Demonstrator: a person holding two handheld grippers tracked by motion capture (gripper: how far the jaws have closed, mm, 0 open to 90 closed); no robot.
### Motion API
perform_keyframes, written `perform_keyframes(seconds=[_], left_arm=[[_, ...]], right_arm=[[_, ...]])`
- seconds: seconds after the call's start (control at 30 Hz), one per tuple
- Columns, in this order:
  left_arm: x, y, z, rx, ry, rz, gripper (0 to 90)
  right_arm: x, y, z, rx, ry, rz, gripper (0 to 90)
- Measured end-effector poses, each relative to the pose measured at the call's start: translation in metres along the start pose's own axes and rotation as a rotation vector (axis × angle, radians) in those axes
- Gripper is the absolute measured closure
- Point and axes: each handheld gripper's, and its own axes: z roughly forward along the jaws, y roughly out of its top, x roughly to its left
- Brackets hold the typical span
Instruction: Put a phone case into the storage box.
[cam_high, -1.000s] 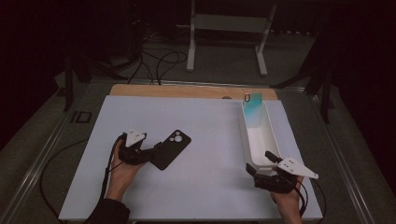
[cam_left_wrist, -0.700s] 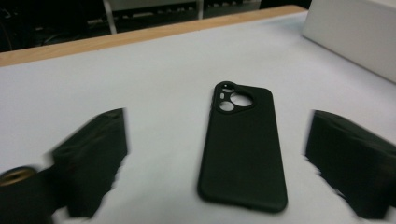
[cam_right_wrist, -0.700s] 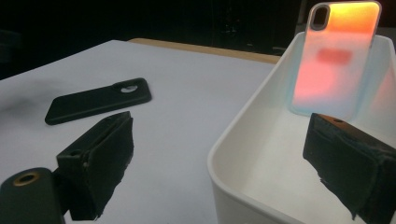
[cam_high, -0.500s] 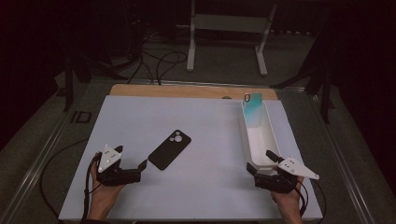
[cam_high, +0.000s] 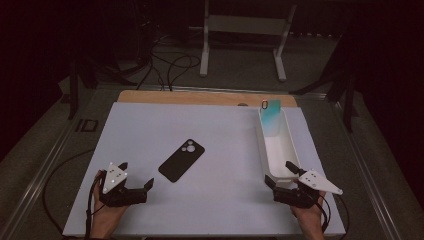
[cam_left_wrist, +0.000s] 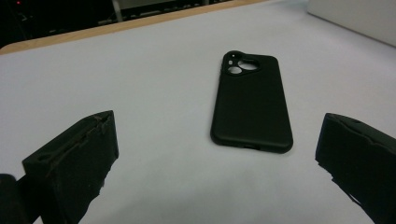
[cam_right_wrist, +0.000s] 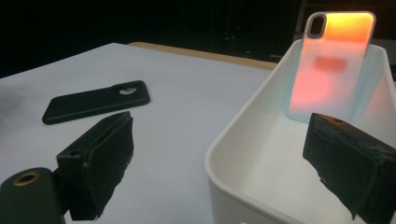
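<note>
The black phone case (cam_high: 181, 160) lies flat mid-bench, untouched. The left tongs (cam_high: 148, 187), just opened and empty, sit near the bench's front-left corner. The right tongs (cam_high: 278, 172) gape at the white tray's (cam_high: 292, 150) near end.

left gripper (cam_high: 136, 189): let go of the black phone case (cam_high: 182, 160), pulled back toward the near-left corner of the white table mat (cam_high: 210, 125), now apart from the case | jaws: have just been opening, now wide, nothing between them | black phone case: lies flat and free, mid-mat

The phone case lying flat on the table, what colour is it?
Black all over; the phone case shows best in the left gripper view.
</note>
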Motion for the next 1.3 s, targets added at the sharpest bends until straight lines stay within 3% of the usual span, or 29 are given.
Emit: perform_keyframes(seconds=[0.2, 0.43, 0.53, 0.83, 1.3], left_arm=[[0.001, 0.006, 0.004, 0.03, 0.008, 0.001, 0.0], [-0.004, 0.024, 0.019, 0.117, 0.021, 0.038, 0.0], [-0.005, 0.03, 0.023, 0.128, 0.021, 0.036, 0.0], [-0.01, 0.051, 0.054, 0.244, -0.026, 0.073, 0.0], [-0.017, 0.052, 0.104, 0.407, -0.06, 0.117, 0.0]], right_arm=[[-0.001, 0.0, -0.001, -0.004, -0.004, 0.005, 8.5], [-0.001, 0.0, 0.0, -0.003, -0.005, 0.008, 8.5], [0.0, 0.0, 0.0, -0.002, -0.005, 0.006, 8.5], [-0.001, 0.0, 0.0, 0.0, -0.015, 0.012, 8.5], [0.0, 0.0, 0.0, 0.007, -0.014, 0.015, 8.5]])
